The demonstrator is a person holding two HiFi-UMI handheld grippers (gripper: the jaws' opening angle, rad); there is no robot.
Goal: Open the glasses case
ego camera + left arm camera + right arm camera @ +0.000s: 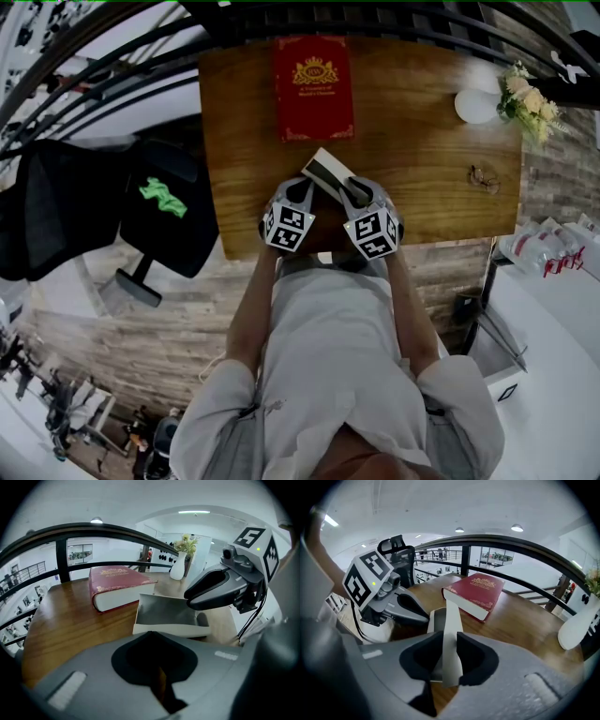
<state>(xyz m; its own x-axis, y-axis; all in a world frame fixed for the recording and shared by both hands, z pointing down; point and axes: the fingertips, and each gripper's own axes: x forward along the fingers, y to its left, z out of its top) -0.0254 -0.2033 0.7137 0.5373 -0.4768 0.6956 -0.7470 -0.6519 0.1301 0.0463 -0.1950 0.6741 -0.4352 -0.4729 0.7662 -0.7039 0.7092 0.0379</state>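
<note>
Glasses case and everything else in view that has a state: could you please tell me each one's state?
glasses case: partly open, lid raised
right gripper: shut on lid
left gripper: shut, empty
book: closed, lying flat
vase: upright, holding flowers
glasses: lying outside the case

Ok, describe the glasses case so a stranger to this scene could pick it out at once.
Start at the wooden table, where a red book lies at the far side. Closer to the person, near the front edge, the glasses case sits between the left gripper and the right gripper. It is the only pale box with a dark lining, and its lid is raised.
</note>
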